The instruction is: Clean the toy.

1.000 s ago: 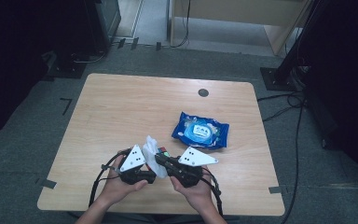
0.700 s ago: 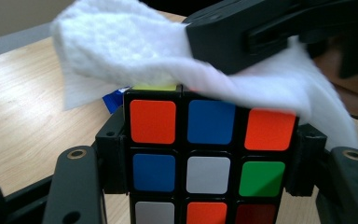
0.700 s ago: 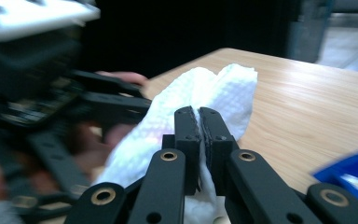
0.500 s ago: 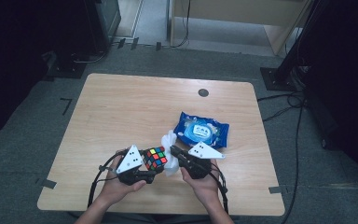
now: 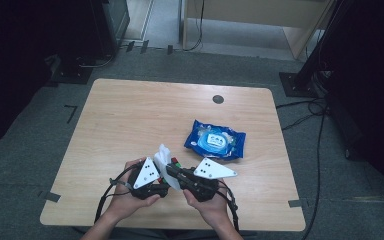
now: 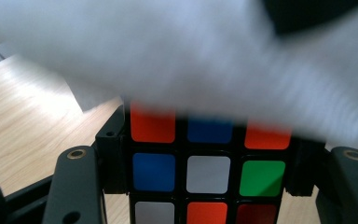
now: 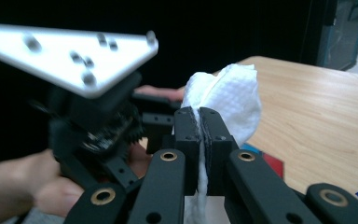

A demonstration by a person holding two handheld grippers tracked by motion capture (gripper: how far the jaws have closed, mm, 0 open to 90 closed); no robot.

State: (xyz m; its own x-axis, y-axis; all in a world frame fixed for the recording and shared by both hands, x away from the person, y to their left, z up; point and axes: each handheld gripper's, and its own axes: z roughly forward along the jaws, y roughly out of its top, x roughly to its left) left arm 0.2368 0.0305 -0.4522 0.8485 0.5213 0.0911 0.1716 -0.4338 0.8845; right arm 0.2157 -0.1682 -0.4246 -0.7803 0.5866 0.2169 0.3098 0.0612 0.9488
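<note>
From above, my left gripper [image 5: 156, 181] and right gripper [image 5: 180, 175] meet at the wooden table's [image 5: 130, 115] near edge. Left gripper view: jaws clamp the glossy cube [image 6: 207, 175] under a blurred white wipe [image 6: 191, 60]. Right gripper view: jaws pinch the quilted wipe [image 7: 223, 100].

A lab-like recording space.
A bare wooden table [image 5: 130, 120] stands on grey carpet [image 5: 25, 165], with trailing cables [image 5: 320, 130] and dark equipment stands [image 5: 307, 75] around it.

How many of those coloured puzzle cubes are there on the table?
1. The puzzle cube sits clamped between the left gripper jaws near the table's front edge, partly covered by the white wipe pinched in the right gripper.
</note>
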